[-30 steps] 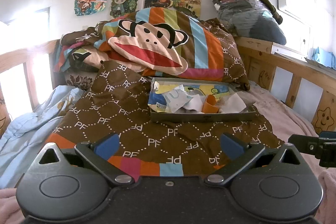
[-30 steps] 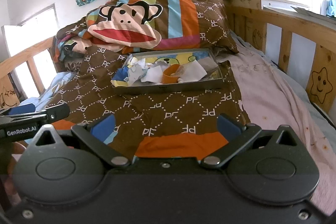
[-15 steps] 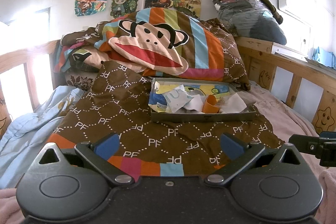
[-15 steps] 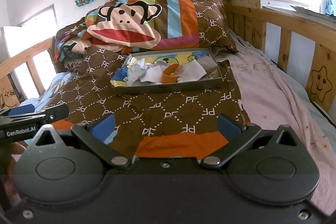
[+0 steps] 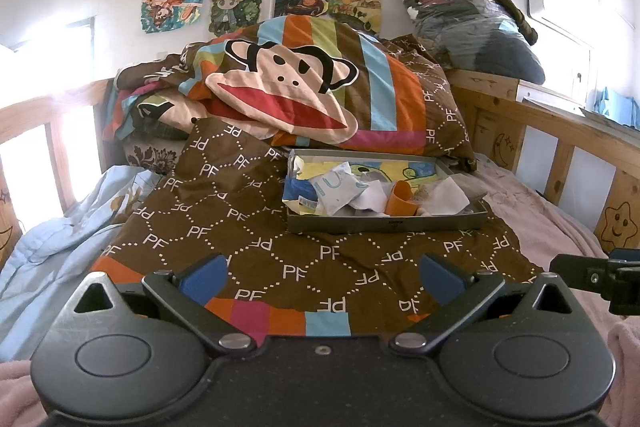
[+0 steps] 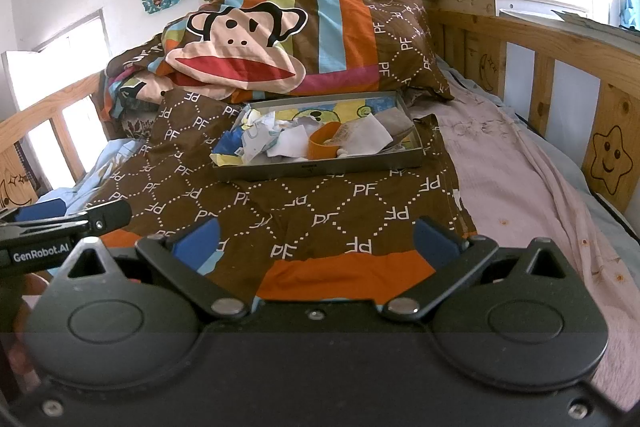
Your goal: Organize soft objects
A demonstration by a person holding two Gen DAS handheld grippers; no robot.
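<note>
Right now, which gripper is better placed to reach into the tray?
Probably right. Both the left gripper and right gripper are open and empty, but the tray lies straight ahead of the right, and right of centre for the left.

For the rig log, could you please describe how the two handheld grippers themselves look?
Both match: the left gripper and right gripper have matte black bodies with two round discs, triangular cut-outs, silver pivot bolts and blue-padded jaws. Seen from the right wrist view, the left one carries white "GenRobot.AI" lettering. No sleeves show.
</note>
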